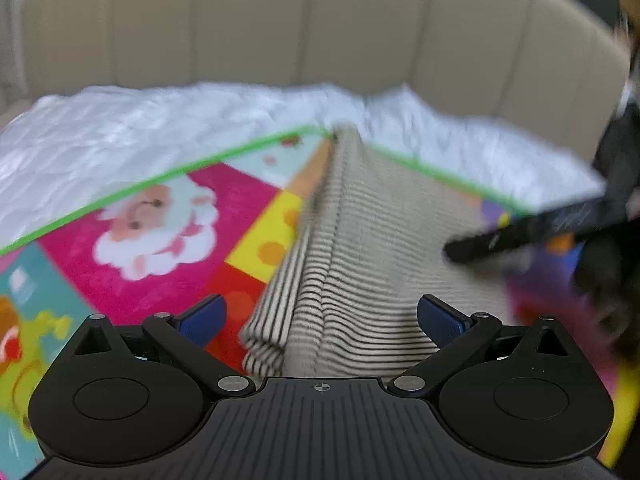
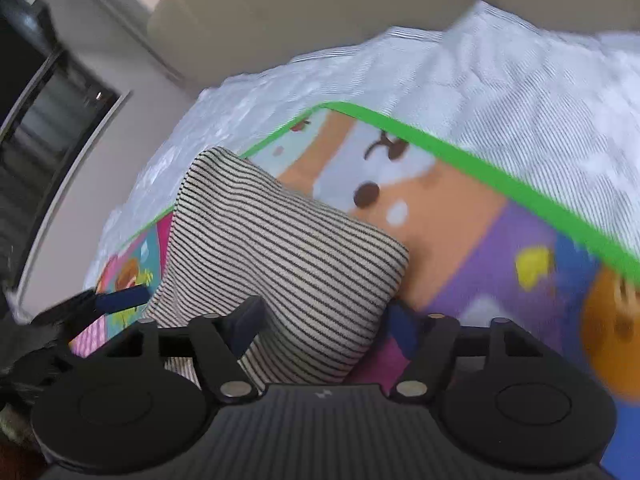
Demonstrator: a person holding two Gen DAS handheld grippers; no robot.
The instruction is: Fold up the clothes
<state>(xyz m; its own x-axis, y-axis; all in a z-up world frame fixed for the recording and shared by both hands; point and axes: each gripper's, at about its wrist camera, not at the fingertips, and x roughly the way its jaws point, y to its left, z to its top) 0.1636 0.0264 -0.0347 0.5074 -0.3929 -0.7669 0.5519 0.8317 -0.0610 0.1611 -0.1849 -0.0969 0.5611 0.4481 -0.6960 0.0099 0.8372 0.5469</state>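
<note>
A folded cream garment with thin black stripes point(image 1: 352, 256) lies on a colourful play mat point(image 1: 160, 216). My left gripper point(image 1: 320, 320) is open, its blue pads either side of the garment's near end, just above it. In the right wrist view the garment point(image 2: 280, 248) is a folded block. My right gripper point(image 2: 324, 328) is open with the garment's near corner between its blue pads. The right gripper's dark finger point(image 1: 520, 236) shows at the right of the left wrist view. The left gripper's finger point(image 2: 116, 300) shows at the left of the right wrist view.
The mat point(image 2: 480, 240) has a green border and lies on a white quilted bedspread point(image 1: 160, 128). A beige padded headboard point(image 1: 320, 24) stands behind the bed. A dark doorway or cabinet point(image 2: 36, 120) is at the far left of the right wrist view.
</note>
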